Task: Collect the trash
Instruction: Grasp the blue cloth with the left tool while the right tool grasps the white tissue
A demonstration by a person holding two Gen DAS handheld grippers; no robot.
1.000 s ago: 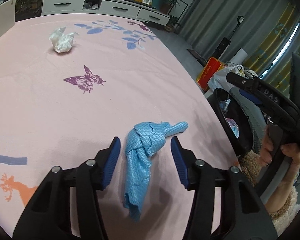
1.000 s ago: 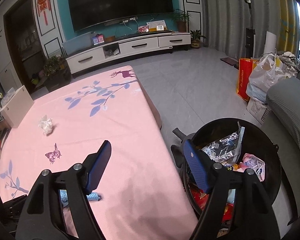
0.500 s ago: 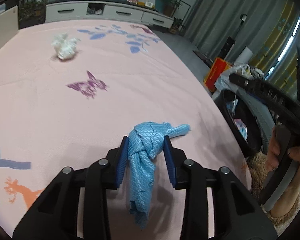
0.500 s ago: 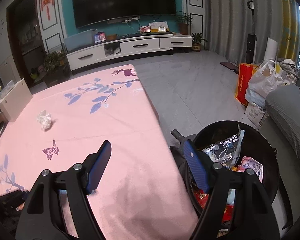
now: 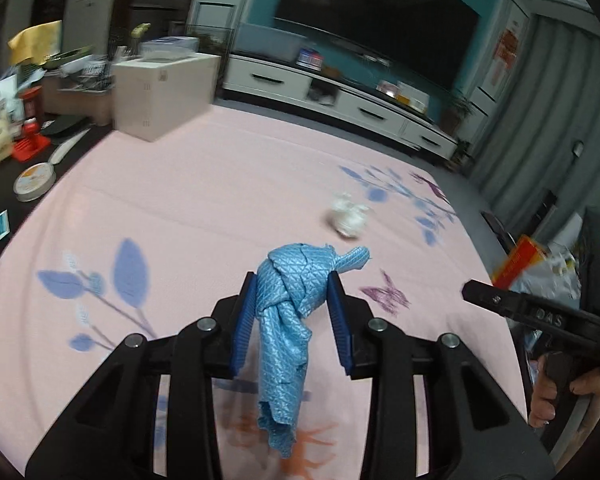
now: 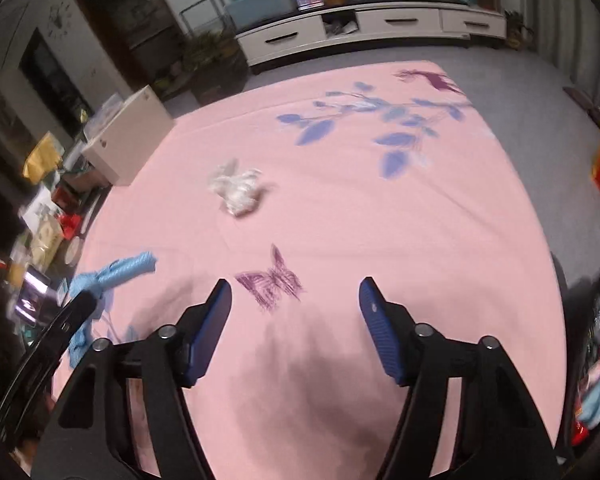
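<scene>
My left gripper (image 5: pixel 294 300) is shut on a crumpled blue cloth (image 5: pixel 292 304) and holds it above the pink tablecloth (image 5: pixel 204 200), with its tail hanging down. The cloth also shows at the left of the right wrist view (image 6: pixel 108 276). A crumpled white tissue (image 5: pixel 348 218) lies on the table beyond it, also seen in the right wrist view (image 6: pixel 238 190). My right gripper (image 6: pixel 296 300) is open and empty above the table near the purple butterfly print (image 6: pixel 272 280). The black trash bin (image 6: pixel 596 344) sits at the right edge, blurred.
A white box (image 5: pixel 160 92) stands at the table's far left corner. Clutter (image 5: pixel 28 136) lies on a dark surface to the left. A white TV cabinet (image 6: pixel 364 28) runs along the far wall. An orange bag (image 5: pixel 518 260) stands on the floor at right.
My left gripper closed on the blue cloth, lifted it and swung left. My right gripper swung from over the bin to over the table, still open.
</scene>
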